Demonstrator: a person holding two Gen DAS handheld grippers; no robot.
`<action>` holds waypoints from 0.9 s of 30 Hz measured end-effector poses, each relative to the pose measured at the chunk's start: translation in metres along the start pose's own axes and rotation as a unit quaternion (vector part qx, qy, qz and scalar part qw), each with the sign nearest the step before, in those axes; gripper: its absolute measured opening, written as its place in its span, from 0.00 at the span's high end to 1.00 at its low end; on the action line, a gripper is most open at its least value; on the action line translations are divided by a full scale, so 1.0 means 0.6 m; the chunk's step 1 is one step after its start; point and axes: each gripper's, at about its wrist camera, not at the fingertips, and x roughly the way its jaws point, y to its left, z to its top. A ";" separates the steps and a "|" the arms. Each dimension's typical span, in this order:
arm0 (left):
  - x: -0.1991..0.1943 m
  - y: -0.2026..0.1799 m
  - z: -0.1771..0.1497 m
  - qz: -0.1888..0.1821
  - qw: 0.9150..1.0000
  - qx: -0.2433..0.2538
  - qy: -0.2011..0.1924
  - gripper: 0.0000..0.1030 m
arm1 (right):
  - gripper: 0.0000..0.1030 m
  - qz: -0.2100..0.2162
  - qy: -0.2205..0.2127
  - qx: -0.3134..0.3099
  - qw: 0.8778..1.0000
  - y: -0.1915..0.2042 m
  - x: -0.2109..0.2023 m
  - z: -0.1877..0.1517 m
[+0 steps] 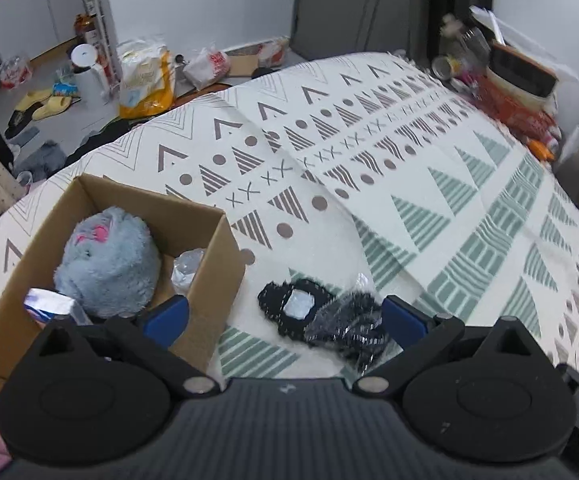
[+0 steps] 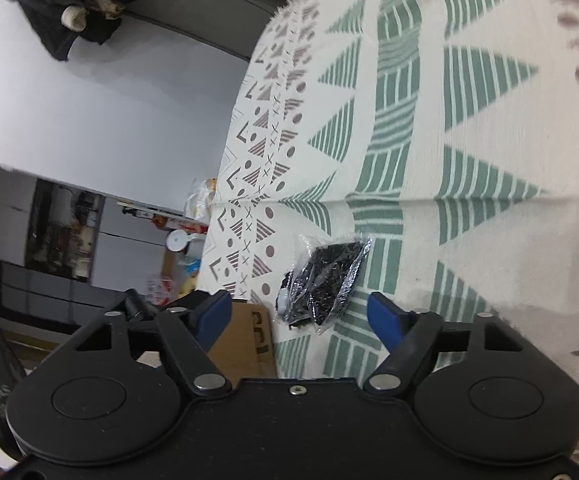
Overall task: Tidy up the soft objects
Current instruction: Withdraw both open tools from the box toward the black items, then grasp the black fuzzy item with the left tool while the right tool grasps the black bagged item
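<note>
Both tongs, left tongs point(image 1: 285, 320) and right tongs point(image 2: 299, 312), spread wide, empty. Black packet point(image 1: 329, 320) beside box point(image 1: 209, 264) near the bed's edge; slippery wrap liable to slide free if pinched shallowly.

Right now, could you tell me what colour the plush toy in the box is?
Grey-blue with pink markings; the plush toy shows best in the left wrist view.

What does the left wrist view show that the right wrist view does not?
Only the left wrist view shows inside the box: a grey plush toy, a clear wrapped item and a blue-white packet. It also shows yellow slippers on the floor. Only the right wrist view shows dark clothes hanging on the wall. Both show the patterned cloth, the black bagged item lying beside the box, and an open claw, left and right.
</note>
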 end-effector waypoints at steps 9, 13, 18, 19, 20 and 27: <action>0.052 -0.005 0.001 0.005 0.998 -0.053 0.014 0.24 | 0.37 0.012 0.035 0.040 0.999 -0.029 0.048 0.014; 0.068 -0.006 0.000 0.016 0.997 -0.074 0.014 0.29 | 0.37 0.006 0.045 0.043 0.998 -0.034 0.073 0.017; 0.073 -0.016 0.007 0.016 0.995 -0.095 0.012 0.30 | 0.56 0.011 0.054 0.048 0.997 -0.042 0.093 0.019; 0.074 -0.019 0.007 0.016 0.995 -0.099 0.014 0.30 | 0.62 0.010 0.055 0.050 0.997 -0.044 0.096 0.020; 0.074 -0.022 0.005 0.017 0.995 -0.102 0.014 0.31 | 0.70 0.007 0.056 0.053 0.997 -0.046 0.099 0.021; 0.097 -0.044 -0.006 0.034 0.994 -0.099 0.017 0.31 | 0.76 -0.018 0.006 0.046 0.999 -0.050 0.066 0.035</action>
